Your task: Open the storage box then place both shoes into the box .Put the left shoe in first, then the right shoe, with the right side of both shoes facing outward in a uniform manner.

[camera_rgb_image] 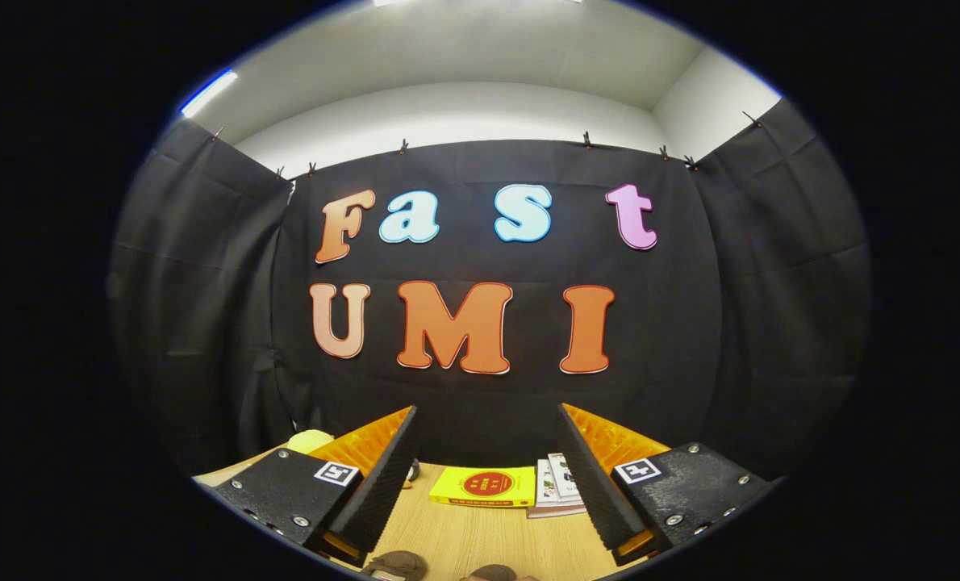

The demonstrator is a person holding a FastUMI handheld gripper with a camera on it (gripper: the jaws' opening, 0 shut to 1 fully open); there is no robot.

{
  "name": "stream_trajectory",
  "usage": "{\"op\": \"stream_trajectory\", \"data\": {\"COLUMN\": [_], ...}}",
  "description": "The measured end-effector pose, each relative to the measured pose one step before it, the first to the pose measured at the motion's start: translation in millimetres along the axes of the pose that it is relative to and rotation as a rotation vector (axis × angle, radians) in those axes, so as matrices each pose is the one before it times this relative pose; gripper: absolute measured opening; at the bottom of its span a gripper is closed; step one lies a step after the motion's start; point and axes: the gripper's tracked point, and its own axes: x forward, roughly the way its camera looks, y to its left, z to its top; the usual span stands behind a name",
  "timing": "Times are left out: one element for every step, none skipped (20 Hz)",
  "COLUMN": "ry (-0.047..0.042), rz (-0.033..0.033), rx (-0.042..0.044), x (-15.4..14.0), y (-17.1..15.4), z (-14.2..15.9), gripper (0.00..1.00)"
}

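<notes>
My gripper (pixel 488 420) is held level above a wooden table (pixel 464 537), open, with a wide gap and nothing between its fingers. Low down between the fingers, close under the gripper, the tops of two brown shoes peek in: one (pixel 397 564) nearer the left finger, the other (pixel 490 574) toward the middle. Only their upper edges show, so I cannot tell left shoe from right.
A yellow box with a red round mark (pixel 484 486) lies on the table beyond the fingers, with a stack of booklets (pixel 559 487) beside it. A pale yellow soft thing (pixel 309 440) sits behind the left finger. Black cloth walls the booth.
</notes>
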Motion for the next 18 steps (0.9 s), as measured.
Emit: {"op": "stream_trajectory", "data": {"ry": [0.0008,0.00225,0.00229,0.00149,0.00014,0.00085,0.0027,0.00277,0.00455,0.00669,0.01204,0.0194,0.01744,0.01458,0.01412,0.01713,0.02031,0.02523], "rz": [0.00483,0.00177,0.00551,0.00369,0.00378,0.0032,0.00447,0.00936,0.00809,0.01482,0.01781,0.02356,0.02322,0.01994,0.01948,0.01884,0.02299,0.03162], "rx": [0.0008,0.00222,0.00467,0.00355,0.00157,-0.00043,0.00065,0.00238,0.00396,0.00707,0.00971,0.0111,0.01107,0.00853,0.00417,0.00158,0.00186,0.00642], "x": [0.79,1.01,0.87,0.64,2.0,0.15,-0.01,0.07,1.8,0.49,2.57,2.8,4.24,3.01,1.83,2.57,1.57,1.98], "y": [0.4,0.77,1.25,0.99,0.98,0.11,0.58,2.1,1.66,3.88,5.22,6.76,8.36,6.91,4.22,5.76,6.82,10.36], "z": [-1.23,-0.79,-1.18,-0.43,-0.76,-1.08,-0.59,-0.54,-2.44,-2.14,-3.48,-6.77,-7.96,-6.63,-6.29,-6.94,-8.76,-10.4], "gripper": [0.99,0.99,0.99,0.99,0.99,0.99,0.99,0.99,0.99,0.99,0.99,0.99,0.99,0.99,0.99,0.99,0.99,0.99]}}
